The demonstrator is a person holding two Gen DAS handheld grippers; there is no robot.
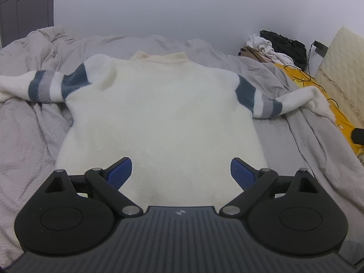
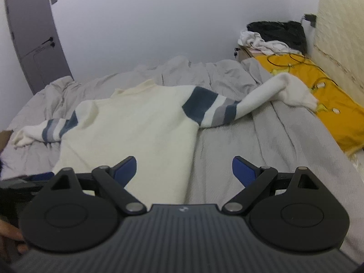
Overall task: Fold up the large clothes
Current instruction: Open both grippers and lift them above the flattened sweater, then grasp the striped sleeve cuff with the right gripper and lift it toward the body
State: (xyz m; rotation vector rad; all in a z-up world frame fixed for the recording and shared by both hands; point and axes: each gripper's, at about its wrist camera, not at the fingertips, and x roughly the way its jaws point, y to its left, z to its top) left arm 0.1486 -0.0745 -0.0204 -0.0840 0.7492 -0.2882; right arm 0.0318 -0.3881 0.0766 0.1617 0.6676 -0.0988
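Here a fluffy cream sweater (image 1: 159, 113) lies flat on the grey bedding (image 1: 34, 136), blue-and-grey striped sleeves spread left and right; the left gripper (image 1: 181, 170) and right gripper (image 2: 184, 169) hover near its hem, jaws wide, empty.

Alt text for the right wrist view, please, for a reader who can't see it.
A cream sweater with blue and grey sleeve stripes lies flat, sleeves spread, on a rumpled grey duvet. The right gripper hangs over the sweater's near edge, jaws wide and empty. A yellow cloth with cables lies at right; a grey door stands at far left.
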